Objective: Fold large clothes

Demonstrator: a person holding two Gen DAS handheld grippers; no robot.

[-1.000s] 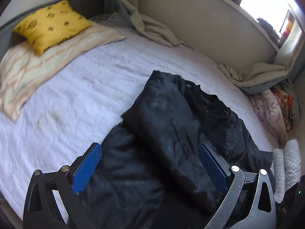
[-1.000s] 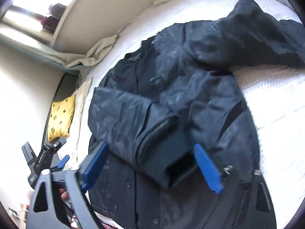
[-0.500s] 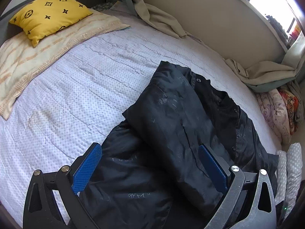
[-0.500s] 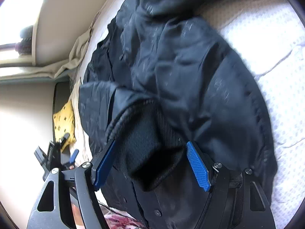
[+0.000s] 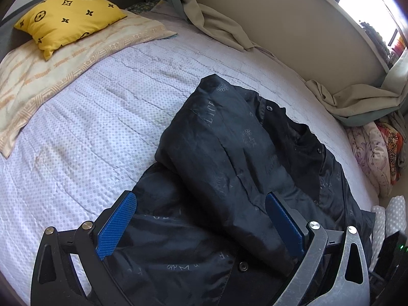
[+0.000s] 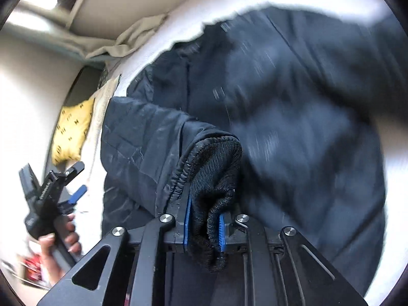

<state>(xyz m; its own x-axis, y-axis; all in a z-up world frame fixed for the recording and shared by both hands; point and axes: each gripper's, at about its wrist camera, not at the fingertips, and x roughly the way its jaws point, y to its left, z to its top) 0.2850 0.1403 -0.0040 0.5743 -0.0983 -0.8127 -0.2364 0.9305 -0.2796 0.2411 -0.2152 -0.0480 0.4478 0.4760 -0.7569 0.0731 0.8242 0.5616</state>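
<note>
Clamping the black knit cuff [image 6: 216, 178] of a sleeve, the right gripper [image 6: 204, 227] has its blue pads pressed tight against the ribbed fabric, which bunches between them and spills below. Beyond it, the dark jacket [image 6: 293, 102] spreads across the bed [image 6: 392, 132], much of it blurred in the right wrist view. At the left edge of that view the person's left hand [image 6: 60, 234] holds the other tool's handle. From the left wrist view, the left gripper [image 5: 201, 227] hangs over the near part of the jacket [image 5: 229, 168] with its blue pads spread wide and nothing between them but the cloth below. One sleeve [image 5: 224, 148] lies folded diagonally across the jacket's front, buttons showing beside it. The jacket rests on a white dotted bedspread [image 5: 89, 132]. Farther off, a yellow patterned cushion [image 5: 68, 15] sits on a striped cream pillow [image 5: 51, 68] at the bed's head, and a beige sheet [image 5: 216, 25] is crumpled along the wall.
</note>
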